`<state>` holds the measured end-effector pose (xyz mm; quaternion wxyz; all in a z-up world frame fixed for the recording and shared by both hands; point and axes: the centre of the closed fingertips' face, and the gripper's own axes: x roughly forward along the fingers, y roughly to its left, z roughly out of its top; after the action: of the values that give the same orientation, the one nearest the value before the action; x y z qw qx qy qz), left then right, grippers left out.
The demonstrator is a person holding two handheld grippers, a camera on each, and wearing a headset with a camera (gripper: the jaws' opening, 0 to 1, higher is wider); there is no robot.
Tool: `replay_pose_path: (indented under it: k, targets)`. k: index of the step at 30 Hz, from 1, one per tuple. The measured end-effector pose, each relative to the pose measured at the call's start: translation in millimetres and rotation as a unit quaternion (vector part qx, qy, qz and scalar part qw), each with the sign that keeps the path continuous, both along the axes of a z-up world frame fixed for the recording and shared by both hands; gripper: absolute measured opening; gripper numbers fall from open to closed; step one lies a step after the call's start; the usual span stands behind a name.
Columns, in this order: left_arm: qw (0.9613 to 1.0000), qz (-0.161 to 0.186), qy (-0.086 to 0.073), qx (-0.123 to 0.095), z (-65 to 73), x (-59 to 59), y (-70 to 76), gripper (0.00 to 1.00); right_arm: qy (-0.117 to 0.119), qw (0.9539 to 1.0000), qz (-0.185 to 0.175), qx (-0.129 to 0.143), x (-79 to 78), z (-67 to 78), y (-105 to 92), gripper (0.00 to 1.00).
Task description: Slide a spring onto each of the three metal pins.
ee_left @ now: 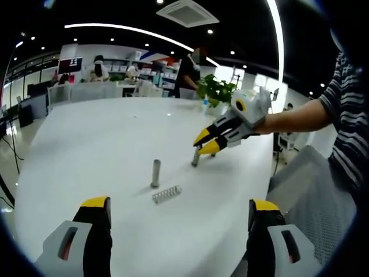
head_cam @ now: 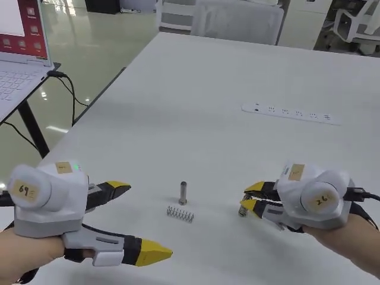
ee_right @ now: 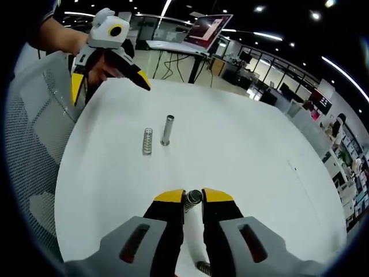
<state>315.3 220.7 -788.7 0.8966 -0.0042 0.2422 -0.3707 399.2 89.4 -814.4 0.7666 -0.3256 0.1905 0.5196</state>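
One bare metal pin (head_cam: 183, 193) stands upright near the front of the white table (head_cam: 196, 89). A loose spring (head_cam: 180, 214) lies flat just in front of it. My right gripper (head_cam: 246, 197) is to the right of them, shut on a second spring (head_cam: 242, 209) that stands on end on the table; whether a pin is inside it I cannot tell. In the right gripper view that spring (ee_right: 193, 197) sits between my fingertips (ee_right: 170, 199). My left gripper (head_cam: 139, 221) hovers at the front left, wide open and holding nothing. The left gripper view has the pin (ee_left: 155, 173), the loose spring (ee_left: 166, 194) and the right gripper (ee_left: 204, 144).
A white power strip (head_cam: 291, 113) lies at the far right of the table. A laptop (head_cam: 18, 47) with a black cable (head_cam: 68, 89) stands on a separate desk beyond the table's left edge. Chairs stand past the far end.
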Motion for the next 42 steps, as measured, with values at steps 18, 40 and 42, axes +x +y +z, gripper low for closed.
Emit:
replay_pose_path:
  k: [18, 40, 42]
  targets:
    - [1.0, 0.003, -0.001, -0.004, 1.9, 2.5, 0.8, 0.95, 0.015, 0.9996, -0.017, 0.019, 2.6, 15.8, 0.8, 0.16]
    - [1.0, -0.008, -0.001, 0.001, 5.5, 3.3, -4.0, 0.95, 0.014, 0.9948, -0.066, 0.075, -10.6, 44.6, -34.5, 0.15]
    - [0.9999, -0.012, -0.001, 0.001, 5.6, 2.8, -6.1, 0.95, 0.015, 0.9943, -0.072, 0.077, -10.6, 44.2, -36.6, 0.15]
